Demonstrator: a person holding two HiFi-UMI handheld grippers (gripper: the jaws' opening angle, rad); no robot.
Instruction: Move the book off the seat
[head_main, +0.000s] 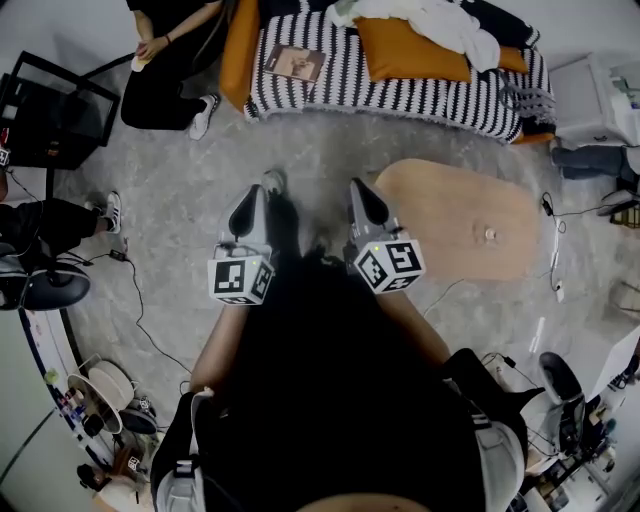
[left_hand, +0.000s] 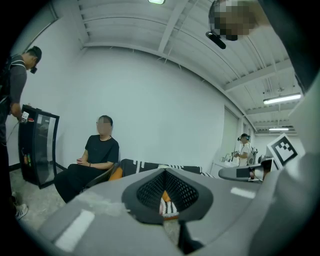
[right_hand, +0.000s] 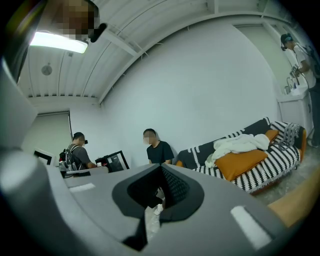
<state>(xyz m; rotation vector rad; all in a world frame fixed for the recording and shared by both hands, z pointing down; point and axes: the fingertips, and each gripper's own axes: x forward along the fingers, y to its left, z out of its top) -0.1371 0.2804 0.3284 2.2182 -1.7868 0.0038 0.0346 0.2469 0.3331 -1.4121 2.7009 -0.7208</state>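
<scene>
A seated person (head_main: 165, 60) is at the left end of the striped sofa (head_main: 430, 95). Near that end, the book (head_main: 295, 62) lies flat on the seat. Well apart from it, the left gripper (head_main: 250, 197) and right gripper (head_main: 366, 192) hover side by side, each with its jaws clenched on nothing.

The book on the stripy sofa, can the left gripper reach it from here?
Probably not yet. The book lies uncovered on the sofa seat, with only bare floor between, but the left gripper hangs well short and shut. The person likely needs to step closer.
</scene>
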